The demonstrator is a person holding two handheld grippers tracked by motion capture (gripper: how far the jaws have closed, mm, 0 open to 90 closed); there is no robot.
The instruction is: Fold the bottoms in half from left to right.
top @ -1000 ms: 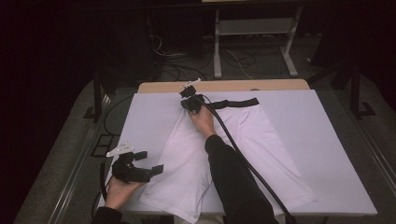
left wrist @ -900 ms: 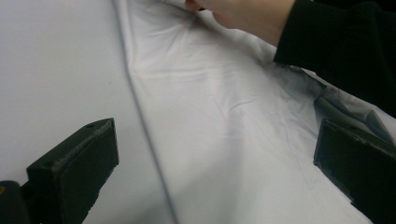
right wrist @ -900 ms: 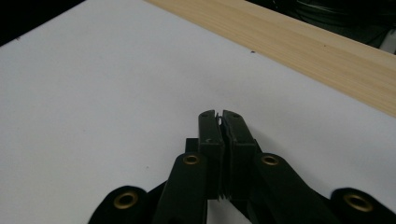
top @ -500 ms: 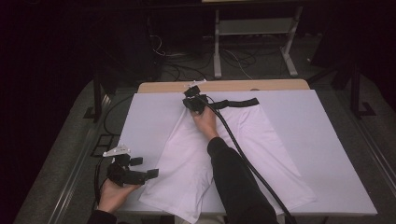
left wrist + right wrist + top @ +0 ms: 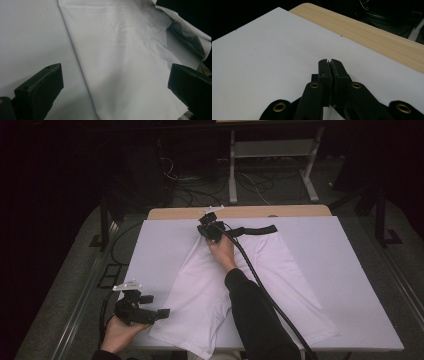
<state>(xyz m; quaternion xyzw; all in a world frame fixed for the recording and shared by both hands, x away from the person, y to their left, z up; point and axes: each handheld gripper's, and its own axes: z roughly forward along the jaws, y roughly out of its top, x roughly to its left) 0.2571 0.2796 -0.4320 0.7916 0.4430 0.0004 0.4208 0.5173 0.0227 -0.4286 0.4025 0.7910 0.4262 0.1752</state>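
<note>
- Garment: white shorts [image 5: 240, 290] lie spread flat mid-table [image 5: 360, 270], black waistband at the far edge.
- Right gripper [image 5: 210, 229], fingers shut, pinches the waistband corner; cloth could slip out under a sharp tug.
- Left gripper [image 5: 150, 312], fingers wide open and empty, hovers beside the near hem; closing there could miss the fabric.

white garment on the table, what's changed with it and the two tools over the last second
The left tool has drifted slightly toward the near edge of the table, its jaws wide open and holding nothing. The right tool stays shut at the white garment's far end; whether cloth is pinched between its jaws cannot be made out. It has barely moved. The garment lies spread as before, black waistband at the far end.
</note>
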